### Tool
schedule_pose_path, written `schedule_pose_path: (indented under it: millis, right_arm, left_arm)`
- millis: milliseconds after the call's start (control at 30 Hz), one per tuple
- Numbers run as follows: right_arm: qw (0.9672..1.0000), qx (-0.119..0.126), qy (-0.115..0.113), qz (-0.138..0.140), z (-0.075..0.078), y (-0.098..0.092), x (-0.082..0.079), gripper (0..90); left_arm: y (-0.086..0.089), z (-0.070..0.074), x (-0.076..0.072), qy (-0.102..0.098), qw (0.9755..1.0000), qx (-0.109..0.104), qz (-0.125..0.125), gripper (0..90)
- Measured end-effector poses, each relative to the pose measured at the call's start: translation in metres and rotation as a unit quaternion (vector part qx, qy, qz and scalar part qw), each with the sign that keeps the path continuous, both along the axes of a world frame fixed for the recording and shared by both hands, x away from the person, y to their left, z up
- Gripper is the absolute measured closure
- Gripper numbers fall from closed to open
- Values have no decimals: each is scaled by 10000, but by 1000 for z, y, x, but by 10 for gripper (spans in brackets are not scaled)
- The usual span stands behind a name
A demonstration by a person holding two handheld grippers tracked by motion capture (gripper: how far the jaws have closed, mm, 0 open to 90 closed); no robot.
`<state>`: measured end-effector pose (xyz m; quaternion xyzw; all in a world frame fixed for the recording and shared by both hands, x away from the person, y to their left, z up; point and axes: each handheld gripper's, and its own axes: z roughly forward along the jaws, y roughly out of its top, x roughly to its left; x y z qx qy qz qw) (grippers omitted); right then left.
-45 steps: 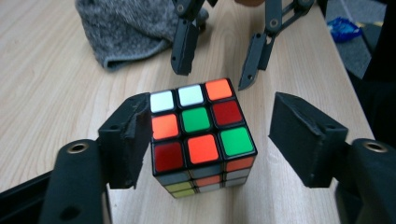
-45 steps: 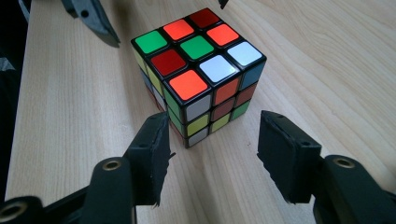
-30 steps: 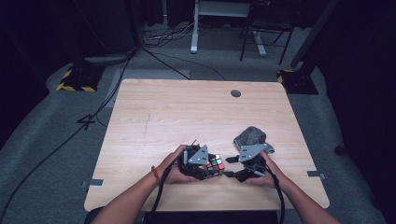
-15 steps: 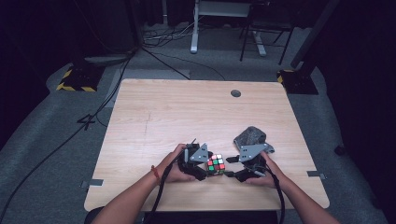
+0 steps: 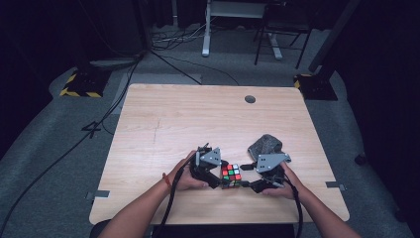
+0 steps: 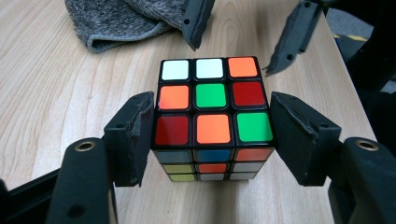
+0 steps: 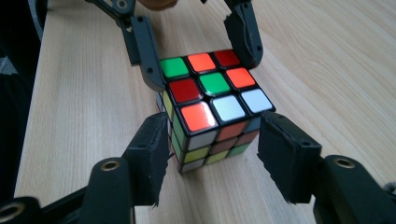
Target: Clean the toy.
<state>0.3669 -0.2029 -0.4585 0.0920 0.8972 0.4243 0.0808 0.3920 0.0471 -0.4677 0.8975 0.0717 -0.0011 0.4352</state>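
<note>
High view: cube flanked by both grippers, slip risk

Rubik's cube (image 5: 231, 174) rests on the table (image 5: 198, 114), near side. Left gripper (image 6: 211, 100) jaws, just closing, flank it; whether they press, I cannot tell. Right gripper (image 7: 212, 120) straddles it unclamped. An uneven squeeze could skid or twist it.

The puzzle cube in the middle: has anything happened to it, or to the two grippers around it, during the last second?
The left gripper has just been opening its jaws; the cube sits between them, with the left pad touching it and a small gap on the right. The right gripper flanks the cube's other end with open jaws. The cube, both hands and the grey cloth have kept their places on the table.
</note>
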Motion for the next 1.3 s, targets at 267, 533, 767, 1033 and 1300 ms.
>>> schedule_pose_path:
  millis: [267, 533, 767, 1033, 1300]
  right_arm:
    - [9998, 101, -129, 123, 2, 5, 3, 460]
    - [9997, 51, -201, 99, 2, 5, 2, 580]
    - [9995, -50, -207, 246, 3, 8, 4, 641]
    - [9999, -99, -76, 34, -6, 5, 4, 580]
    - [9989, -412, 224, 40, -21, 2, 5, 646]
  left_arm:
    - [2, -1, 7, 336, 9994, -108, -43, 341]
    - [5, -2, 11, 427, 9990, -130, -24, 340]
    - [2, -7, 11, 335, 9994, 91, -28, 317]
    - [4, -4, 3, -235, 9994, 221, 122, 289]
    - [1, -2, -2, -384, 9985, 376, 34, 339]
